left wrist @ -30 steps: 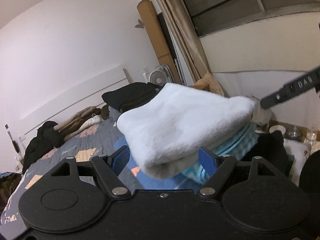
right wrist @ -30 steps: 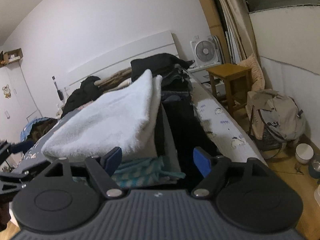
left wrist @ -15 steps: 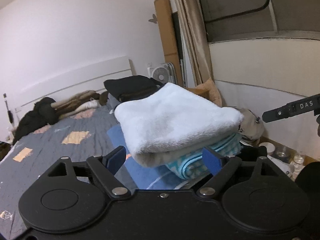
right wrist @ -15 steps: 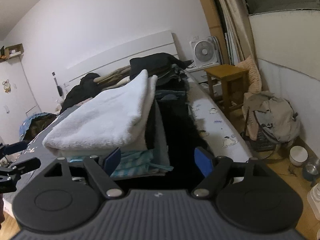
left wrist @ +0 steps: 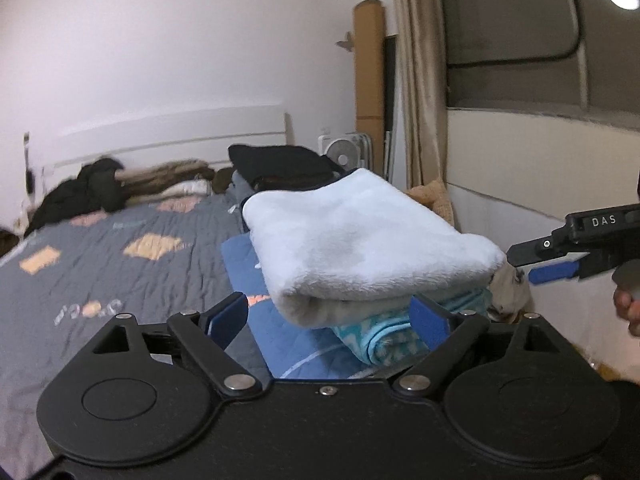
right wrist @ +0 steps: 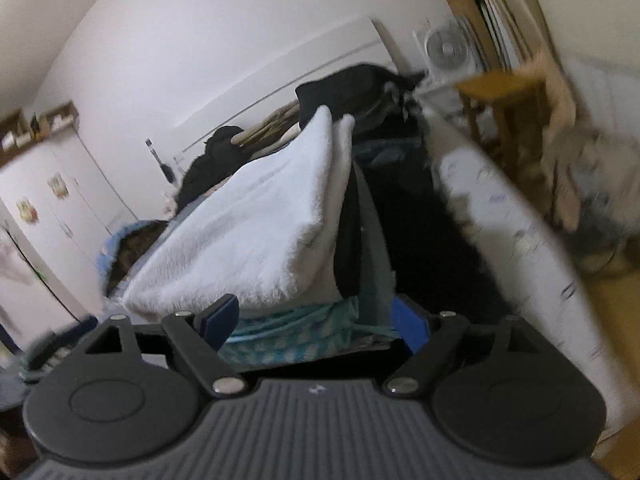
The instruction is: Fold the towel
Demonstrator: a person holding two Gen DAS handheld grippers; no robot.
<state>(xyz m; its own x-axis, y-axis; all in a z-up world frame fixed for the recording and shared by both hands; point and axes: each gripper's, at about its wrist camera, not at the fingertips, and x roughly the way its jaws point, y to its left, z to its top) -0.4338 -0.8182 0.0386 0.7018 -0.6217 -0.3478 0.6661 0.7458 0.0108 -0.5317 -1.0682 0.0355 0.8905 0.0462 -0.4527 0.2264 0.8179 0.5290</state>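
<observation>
Left claw wide, holding nothing; right claw likewise wide and empty. Just past both, the towel lies folded atop a teal cloth on the bed. Fold looks complete; little seems left beyond backing off. Left view alone shows the right claw's tip just beside the towel's corner, and a blue mat under the stack. Right view, blurred, alone shows a wooden stool beyond the bed.

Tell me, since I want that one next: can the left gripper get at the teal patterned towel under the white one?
Probably yes. The left gripper is open, and the teal towel's folded edge shows just ahead between its fingers, but the white towel lies on top.
</observation>
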